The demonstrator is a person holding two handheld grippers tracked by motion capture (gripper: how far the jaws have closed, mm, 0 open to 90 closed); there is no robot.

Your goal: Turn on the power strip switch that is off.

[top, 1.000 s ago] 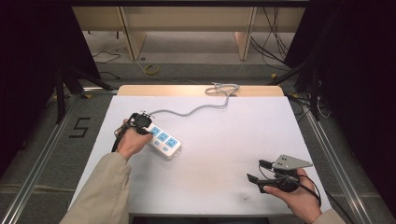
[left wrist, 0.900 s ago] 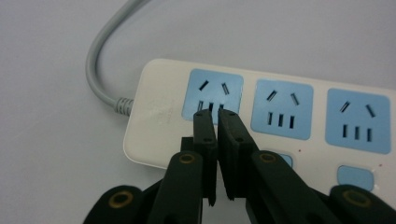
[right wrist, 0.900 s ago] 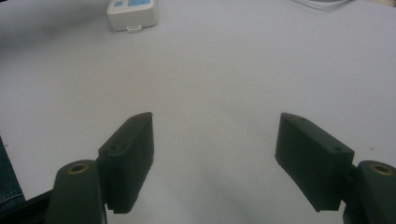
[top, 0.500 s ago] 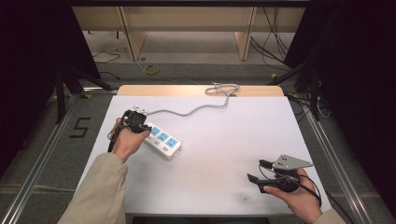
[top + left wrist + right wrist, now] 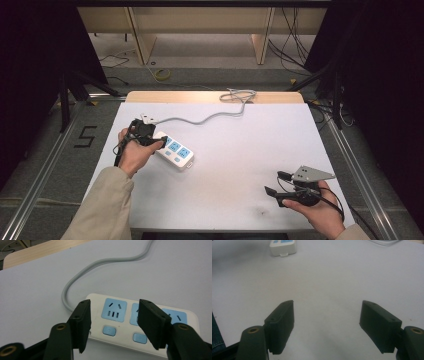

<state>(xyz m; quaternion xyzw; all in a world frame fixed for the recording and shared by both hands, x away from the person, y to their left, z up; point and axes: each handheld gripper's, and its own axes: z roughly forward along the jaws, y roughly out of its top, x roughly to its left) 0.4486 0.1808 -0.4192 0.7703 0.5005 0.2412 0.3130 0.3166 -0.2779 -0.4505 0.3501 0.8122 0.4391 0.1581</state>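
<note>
Evenly and brightly lit from overhead on the white rectangular counter (image 5: 225, 165), dark and murky at both sides of the high view, soft faint shadows beneath the black tongs, slight blur and grain in both gripper views, no glare.

I count one power strip (image 5: 174, 149) with three blue sockets, one grey cord (image 5: 200, 119), and my two grippers, left gripper (image 5: 150, 137) and right gripper (image 5: 274, 191).
</note>
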